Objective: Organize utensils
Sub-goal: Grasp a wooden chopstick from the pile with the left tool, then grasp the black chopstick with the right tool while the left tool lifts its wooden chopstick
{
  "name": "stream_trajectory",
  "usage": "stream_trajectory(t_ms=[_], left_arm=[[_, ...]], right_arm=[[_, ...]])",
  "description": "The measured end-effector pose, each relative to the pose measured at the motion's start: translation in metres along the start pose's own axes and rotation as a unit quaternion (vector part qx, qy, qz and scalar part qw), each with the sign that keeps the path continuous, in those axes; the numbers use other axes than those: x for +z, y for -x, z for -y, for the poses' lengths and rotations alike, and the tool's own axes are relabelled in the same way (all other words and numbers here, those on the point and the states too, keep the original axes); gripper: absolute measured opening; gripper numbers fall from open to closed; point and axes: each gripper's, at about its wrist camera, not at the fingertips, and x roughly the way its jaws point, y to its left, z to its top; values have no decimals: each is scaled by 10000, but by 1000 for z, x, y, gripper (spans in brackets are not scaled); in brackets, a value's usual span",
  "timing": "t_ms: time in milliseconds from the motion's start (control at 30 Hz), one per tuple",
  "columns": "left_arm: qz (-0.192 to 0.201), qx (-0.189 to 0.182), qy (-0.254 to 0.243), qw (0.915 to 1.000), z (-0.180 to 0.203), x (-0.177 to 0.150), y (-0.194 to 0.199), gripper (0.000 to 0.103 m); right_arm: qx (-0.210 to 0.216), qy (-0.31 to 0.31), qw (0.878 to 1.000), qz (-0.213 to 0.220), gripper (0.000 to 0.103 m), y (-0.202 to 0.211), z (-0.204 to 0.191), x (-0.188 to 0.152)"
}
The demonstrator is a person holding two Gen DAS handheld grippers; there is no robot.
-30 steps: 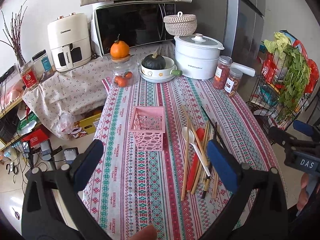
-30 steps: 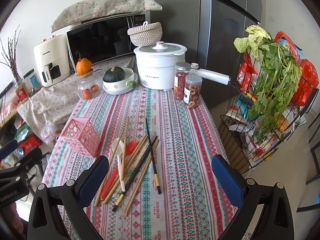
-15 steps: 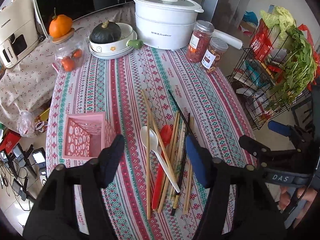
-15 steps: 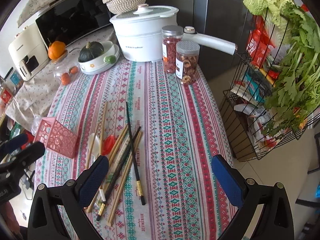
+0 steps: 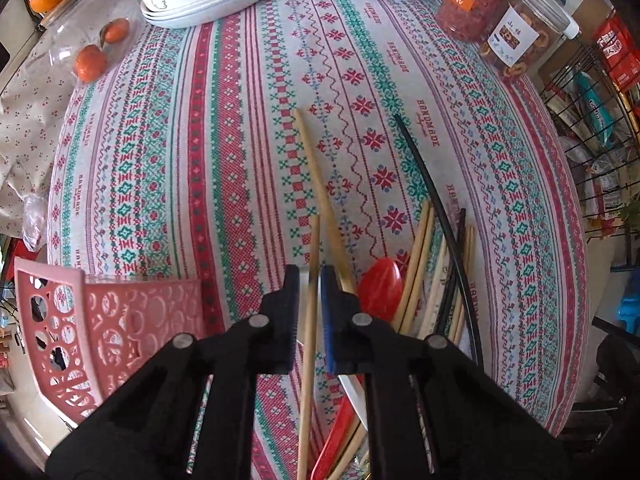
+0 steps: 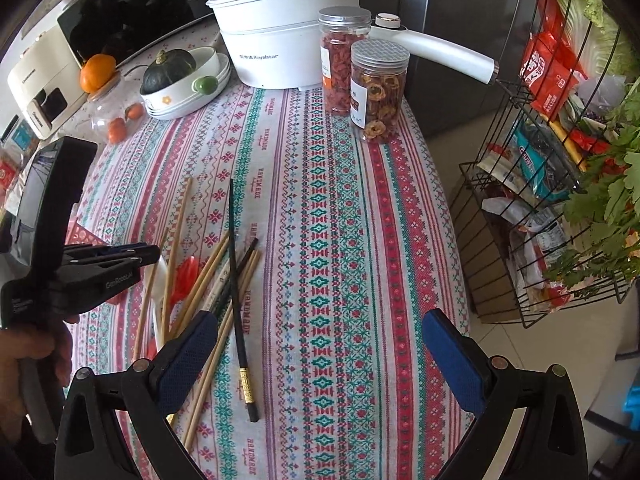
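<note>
Spread over a patterned tablecloth (image 6: 320, 240): a loose heap of wooden chopsticks (image 6: 208, 280), a red spoon (image 5: 380, 290), a white spoon (image 6: 160, 296) and a long black chopstick (image 6: 236, 280) lying across the heap, its gold-banded end toward the camera. Pressed nearly together, left gripper (image 5: 309, 280), pinching one wooden chopstick (image 5: 310, 320) between its pads, tips low over the bowl of the white spoon; red spoon just beside the right-hand pad, another pale chopstick (image 5: 320, 188) angled close past the tips. Just left of that gripper, a pink perforated basket (image 5: 100, 332), tilted toward the camera in the left wrist view; contents cannot be told. Spread wide, right gripper (image 6: 316, 348), holding nothing, hovering above bare cloth with its left pad over the edge of the chopstick heap. At the table's far end: a white electric pot (image 6: 280, 40) with its lid on, two clear jars of dried snacks (image 6: 362, 72) standing touching, a white bowl (image 6: 188, 88) holding a dark green squash (image 6: 168, 70), a glass jar (image 6: 116, 112) with small oranges inside and one orange (image 6: 98, 72) resting on top. Off the right side, a wire rack (image 6: 540, 200) stuffed with packets and leafy greens.
</note>
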Motion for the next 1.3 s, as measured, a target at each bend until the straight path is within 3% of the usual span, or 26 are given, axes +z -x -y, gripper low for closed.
stream_trajectory(t_ms=[233, 433, 700, 800, 967, 1033, 1300], left_arm=[[47, -21, -35, 10000, 5, -13, 5, 6], [563, -369, -179, 9976, -2, -43, 61, 6], [1348, -899, -318, 9863, -52, -105, 131, 6], [1589, -963, -289, 9821, -71, -116, 139, 6], [2059, -1034, 53, 9731, -113, -133, 144, 6], [2002, -1317, 190, 9707, -126, -132, 145, 6], [2056, -1401, 300, 9681, -146, -135, 144, 6]], right_arm=[[-48, -23, 10000, -21, 102, -5, 3, 4], [37, -50, 10000, -65, 101, -11, -1, 6], [446, 29, 9989, -126, 88, -21, -31, 12], [615, 85, 9979, -193, 78, -33, -46, 20], [659, 146, 9971, -351, 48, -66, -68, 40], [471, 293, 9980, -313, 43, -78, -76, 49], [375, 314, 9979, -413, 26, -129, -89, 80]])
